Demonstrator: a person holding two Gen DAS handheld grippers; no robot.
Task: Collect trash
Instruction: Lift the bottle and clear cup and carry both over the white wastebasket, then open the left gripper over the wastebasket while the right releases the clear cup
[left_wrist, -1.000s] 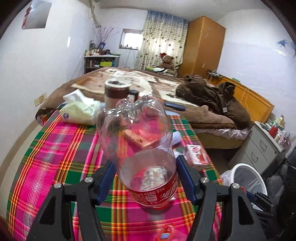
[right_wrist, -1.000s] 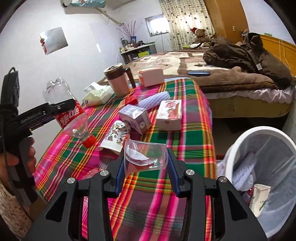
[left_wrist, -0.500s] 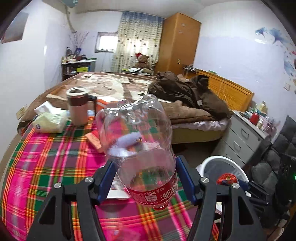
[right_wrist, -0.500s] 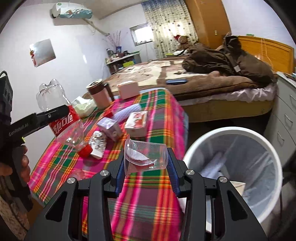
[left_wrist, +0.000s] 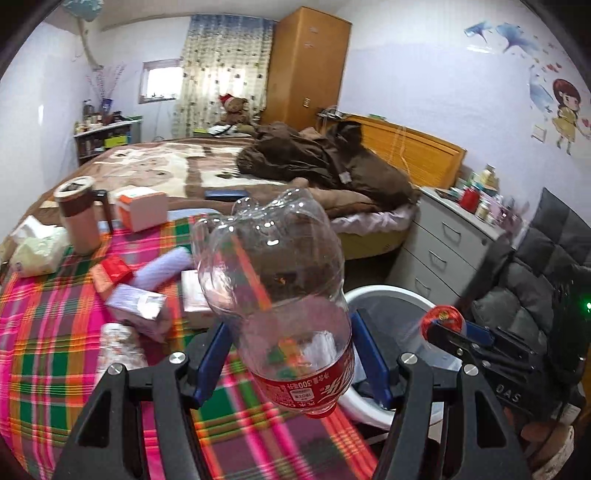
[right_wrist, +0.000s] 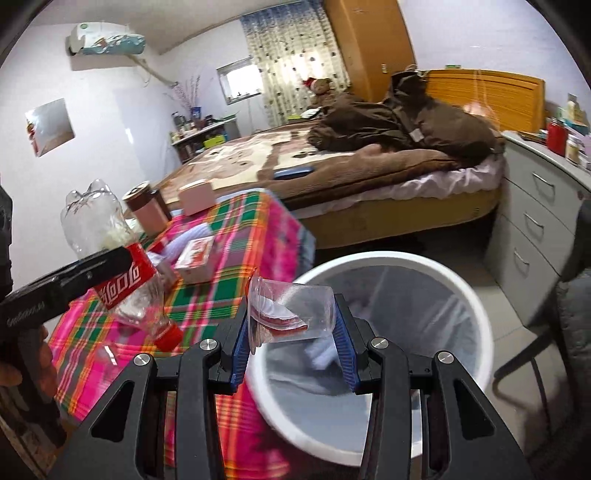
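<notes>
My left gripper (left_wrist: 291, 360) is shut on an empty clear plastic bottle (left_wrist: 273, 280) with a red label, held upside down above the table's right edge. It also shows in the right wrist view (right_wrist: 110, 254), with its red cap pointing down. My right gripper (right_wrist: 291, 332) is shut on a crumpled clear plastic cup (right_wrist: 288, 312) with a red scrap inside, held over the near rim of the white trash bin (right_wrist: 476, 295). The bin (left_wrist: 391, 293) holds some trash. The right gripper (left_wrist: 454, 332) appears at the right in the left wrist view.
The plaid table (left_wrist: 44, 332) holds a brown mug (left_wrist: 77, 214), tissue pack (left_wrist: 37, 251), pink box (left_wrist: 142, 206), several small cartons (left_wrist: 136, 310) and a paper cup (left_wrist: 118, 343). A bed (right_wrist: 332, 162) lies behind. Grey drawers (right_wrist: 532, 229) stand right of the bin.
Both grippers have swung right, from over the table toward the bin. The cup is now over the bin's rim and the bottle near the table's right edge. Both grips are unchanged.
</notes>
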